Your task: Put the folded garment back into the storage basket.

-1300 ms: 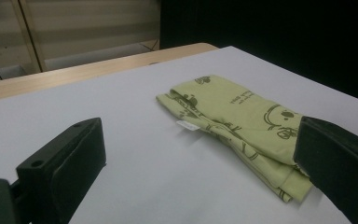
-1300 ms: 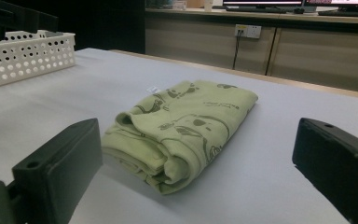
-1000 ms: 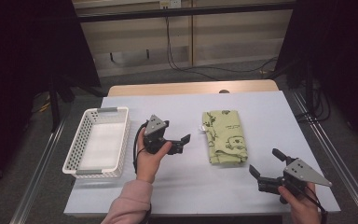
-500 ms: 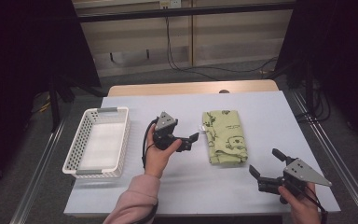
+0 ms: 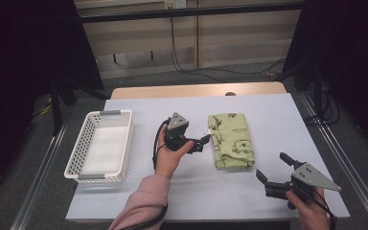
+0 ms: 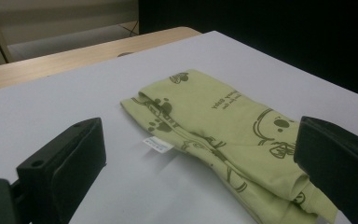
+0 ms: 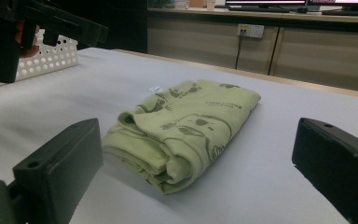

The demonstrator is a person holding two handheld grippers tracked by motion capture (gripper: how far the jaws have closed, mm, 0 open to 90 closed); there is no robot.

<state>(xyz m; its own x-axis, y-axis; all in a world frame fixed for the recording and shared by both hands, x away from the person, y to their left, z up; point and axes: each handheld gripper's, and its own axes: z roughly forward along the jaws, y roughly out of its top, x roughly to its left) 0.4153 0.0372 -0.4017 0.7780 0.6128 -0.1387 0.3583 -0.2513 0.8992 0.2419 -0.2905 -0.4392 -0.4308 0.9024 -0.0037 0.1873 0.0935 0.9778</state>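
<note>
My right gripper (image 5: 273,168) waits near me with jaws apart, and my left gripper (image 5: 199,143), also wide apart, I should lower around the folded green printed cloth's (image 5: 231,139) left edge mid-table, beside its small white label (image 6: 158,144)

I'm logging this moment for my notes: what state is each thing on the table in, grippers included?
Green cloth: folded, lying flat on the table, held by nothing; small white tag sticking out at its edge.
White basket: upright, empty, at the table's left.
Left gripper: open, close beside the cloth's left edge, not touching it.
Right gripper: open, near the table's front right, apart from the cloth.
</note>
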